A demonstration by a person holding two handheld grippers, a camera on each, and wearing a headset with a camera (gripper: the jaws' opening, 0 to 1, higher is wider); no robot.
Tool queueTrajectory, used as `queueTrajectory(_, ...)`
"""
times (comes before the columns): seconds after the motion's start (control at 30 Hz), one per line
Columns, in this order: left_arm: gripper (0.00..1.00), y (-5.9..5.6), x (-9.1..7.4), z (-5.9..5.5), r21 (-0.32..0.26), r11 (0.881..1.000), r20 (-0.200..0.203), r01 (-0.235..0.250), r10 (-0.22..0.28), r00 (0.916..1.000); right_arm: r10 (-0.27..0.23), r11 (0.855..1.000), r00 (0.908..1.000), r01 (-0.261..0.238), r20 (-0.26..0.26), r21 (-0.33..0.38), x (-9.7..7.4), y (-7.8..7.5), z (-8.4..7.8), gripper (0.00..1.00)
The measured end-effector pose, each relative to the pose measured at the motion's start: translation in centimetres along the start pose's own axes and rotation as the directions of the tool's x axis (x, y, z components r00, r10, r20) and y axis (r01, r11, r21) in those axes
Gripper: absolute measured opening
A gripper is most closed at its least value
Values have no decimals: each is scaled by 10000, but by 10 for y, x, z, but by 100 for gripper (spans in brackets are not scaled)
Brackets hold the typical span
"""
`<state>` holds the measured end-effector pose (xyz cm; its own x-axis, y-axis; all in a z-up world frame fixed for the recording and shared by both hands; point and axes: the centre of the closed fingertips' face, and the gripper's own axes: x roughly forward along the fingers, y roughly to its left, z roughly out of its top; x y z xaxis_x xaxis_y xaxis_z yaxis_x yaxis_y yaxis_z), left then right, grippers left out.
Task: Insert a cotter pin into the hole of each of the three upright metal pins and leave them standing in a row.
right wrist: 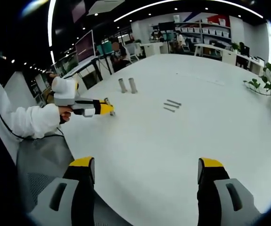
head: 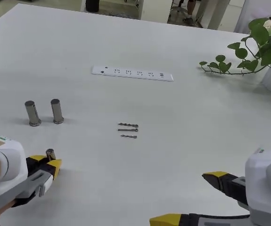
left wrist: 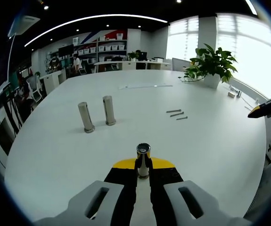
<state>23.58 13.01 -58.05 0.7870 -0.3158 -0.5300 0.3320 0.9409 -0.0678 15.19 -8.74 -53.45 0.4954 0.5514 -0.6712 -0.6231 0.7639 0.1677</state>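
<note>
Left tool (left wrist: 143, 170) clasps pin (left wrist: 143, 153) (upright), right tool (right wrist: 146, 165) spread

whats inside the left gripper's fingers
An upright metal pin, clamped between the fingers of the left gripper. Its shiny top and front show; the sides under the fingers are covered, and no hole is visible.

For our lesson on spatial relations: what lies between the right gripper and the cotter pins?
Nothing. The table is bare from the right gripper to the cotter pins, as the head view and the right gripper view both show.
</note>
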Motion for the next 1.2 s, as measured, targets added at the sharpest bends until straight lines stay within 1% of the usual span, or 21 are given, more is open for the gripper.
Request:
queueTrajectory(0.13, 6, 0, 0, 1, 33, 10000, 16, -15, 15, 10000, 56, 10000, 10000, -56, -46, -50, 0, 2, 0, 88)
queueTrajectory(0.37, 6, -2, 1, -3, 37, 10000, -79, 8, -8, 10000, 75, 9999, 10000, -75, -55, -69, 0, 2, 0, 88)
queueTrajectory(0.43, 6, -2, 1, -2, -176, 9998, 4, 44, -44, 10000, 64, 10000, 10000, -64, -72, -54, 0, 1, -1, 88)
queueTrajectory(0.57, 6, -1, 1, -2, -105, 9999, 16, 30, -30, 10000, 59, 10000, 9999, -59, -92, -34, 0, 1, -2, 88)
queueTrajectory(0.6, 6, -1, 1, -2, -301, 9995, 120, 43, -39, 9999, 78, 10000, 9999, -79, -100, -43, 0, 1, -2, 88)
queueTrajectory(0.73, 6, -1, 1, -3, -222, 9997, 92, 34, -32, 10000, 136, 9999, 9998, -137, -155, -66, 1, 2, -2, 88)
queueTrajectory(0.8, 6, 0, 2, -3, -292, 9996, 100, 56, -53, 9999, 162, 9998, 9997, -163, -166, -64, 2, 3, -3, 88)
queueTrajectory(0.87, 6, 0, 2, -4, -280, 9996, 73, 50, -48, 10000, 276, 9996, 9994, -278, -196, -110, 2, 5, -3, 88)
queueTrajectory(1.03, 6, 2, 1, -3, -454, 9990, 169, 52, -44, 9998, 335, 9993, 9992, -339, -240, -167, 4, 8, -3, 90)
queueTrajectory(1.13, 6, 2, 0, -3, -460, 9989, 229, 25, -14, 9997, 382, 9990, 9989, -387, -262, -203, 5, 9, -4, 91)
queueTrajectory(1.2, 6, 2, 0, -3, -604, 9982, 289, -35, 53, 9996, 352, 9991, 9991, -358, -256, -240, 4, 9, -4, 92)
